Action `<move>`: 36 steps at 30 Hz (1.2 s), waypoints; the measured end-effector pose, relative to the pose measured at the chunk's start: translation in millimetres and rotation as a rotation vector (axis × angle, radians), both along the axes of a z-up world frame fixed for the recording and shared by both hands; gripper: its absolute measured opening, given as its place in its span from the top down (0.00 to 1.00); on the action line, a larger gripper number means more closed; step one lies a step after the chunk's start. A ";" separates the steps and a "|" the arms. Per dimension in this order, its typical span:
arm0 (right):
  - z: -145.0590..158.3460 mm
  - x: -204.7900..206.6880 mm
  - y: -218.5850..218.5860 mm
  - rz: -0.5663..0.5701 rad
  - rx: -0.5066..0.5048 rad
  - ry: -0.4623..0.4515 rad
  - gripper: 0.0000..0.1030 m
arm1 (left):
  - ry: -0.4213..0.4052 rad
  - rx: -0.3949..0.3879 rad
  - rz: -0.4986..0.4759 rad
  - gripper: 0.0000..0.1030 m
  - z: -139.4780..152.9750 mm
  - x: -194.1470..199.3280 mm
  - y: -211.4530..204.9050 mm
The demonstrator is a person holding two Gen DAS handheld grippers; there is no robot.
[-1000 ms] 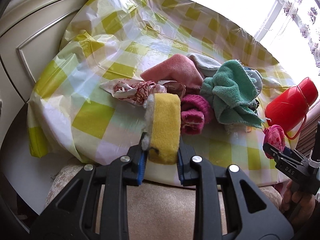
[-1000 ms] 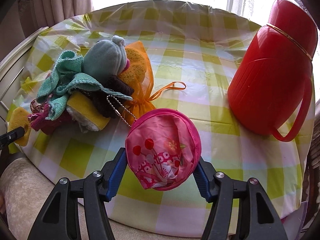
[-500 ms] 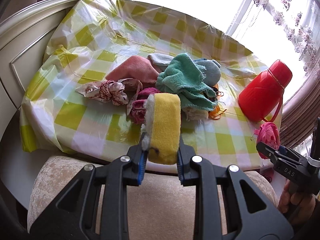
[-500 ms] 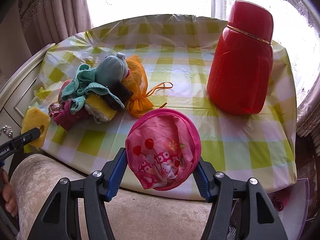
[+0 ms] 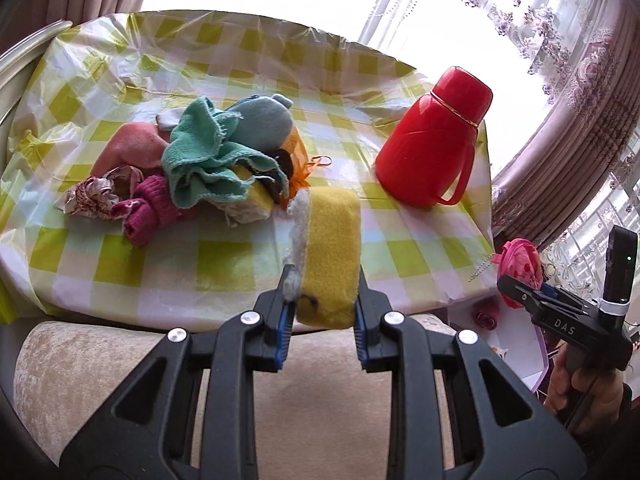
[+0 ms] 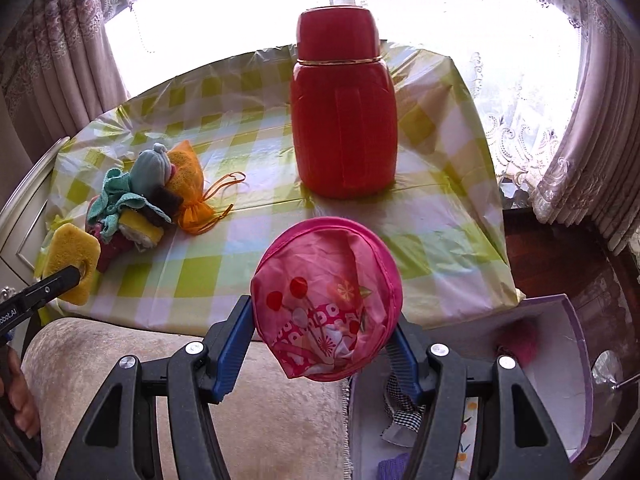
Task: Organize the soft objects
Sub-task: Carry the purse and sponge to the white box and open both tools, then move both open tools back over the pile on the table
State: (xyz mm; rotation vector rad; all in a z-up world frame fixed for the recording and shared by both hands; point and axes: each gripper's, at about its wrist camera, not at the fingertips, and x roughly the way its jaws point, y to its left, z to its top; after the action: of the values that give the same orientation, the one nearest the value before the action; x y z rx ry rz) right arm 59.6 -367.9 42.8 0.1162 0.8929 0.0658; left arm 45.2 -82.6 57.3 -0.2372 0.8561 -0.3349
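The left hand-held gripper (image 5: 322,300) is clamped on a yellow sponge (image 5: 330,254), gripped at its lower end with the white scouring layer facing left. The sponge is held above the near edge of the surface (image 5: 224,264), over a beige upholstered cushion (image 5: 304,408).

The right hand-held gripper (image 6: 326,344) is clenched around a round pink fabric pouch (image 6: 326,302) (printed with cherries and flowers). The pouch is held clear of the surface, above the cushion's right edge and beside a white open box (image 6: 568,360) that contains a pink fluffy item (image 6: 520,344).

The surface carries a yellow-and-white checked plastic cloth. On its left half lies a pile of soft objects, touching or overlapping:
- green towel (image 5: 204,160) on top
- grey-blue stuffed item (image 5: 262,124) behind it
- pink cloth (image 5: 132,148)
- magenta knit item (image 5: 146,210)
- patterned cloth (image 5: 96,196)
- second yellow sponge (image 5: 250,196) under the towel
- orange mesh bag (image 6: 188,184) at the pile's right side

A red thermos jug (image 6: 342,112) stands upright, well apart from the pile.
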 end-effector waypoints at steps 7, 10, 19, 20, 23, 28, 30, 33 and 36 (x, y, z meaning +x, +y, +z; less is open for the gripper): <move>-1.6 -19.9 -69.5 -0.156 -0.030 0.019 0.39 | 0.003 -0.046 -0.186 0.72 12.8 -0.5 -66.2; -1.8 -26.4 -93.1 -0.216 -0.037 0.021 0.38 | 0.010 -0.063 -0.279 0.72 17.4 -5.1 -97.6; -2.6 -33.4 -129.1 -0.308 -0.058 0.026 0.37 | 0.080 -0.122 -0.516 0.69 17.1 -17.4 -174.1; -3.0 -33.2 -130.2 -0.310 -0.061 0.025 0.37 | 0.095 -0.134 -0.539 0.67 15.5 -17.0 -181.2; -3.3 -33.5 -133.3 -0.325 -0.073 0.030 0.35 | 0.118 -0.136 -0.563 0.35 11.2 -17.1 -194.2; -7.1 -32.8 -137.8 -0.339 -0.069 0.036 0.30 | 0.121 -0.140 -0.545 0.33 9.7 -13.4 -189.6; -9.1 -31.4 -137.7 -0.340 -0.066 0.045 0.30 | 0.118 -0.143 -0.534 0.33 9.9 -13.0 -185.0; -9.2 -29.6 -132.2 -0.327 -0.064 0.046 0.30 | 0.112 -0.148 -0.513 0.33 10.7 -13.1 -177.8; -5.9 -27.0 -123.0 -0.302 -0.055 0.040 0.30 | 0.090 -0.190 -0.476 0.33 18.1 -11.4 -163.3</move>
State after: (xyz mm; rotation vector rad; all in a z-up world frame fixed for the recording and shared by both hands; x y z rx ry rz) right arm 32.6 -490.8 36.8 0.2001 0.9080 -0.2435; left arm 33.8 -245.9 75.4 -0.2236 0.9670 -0.8578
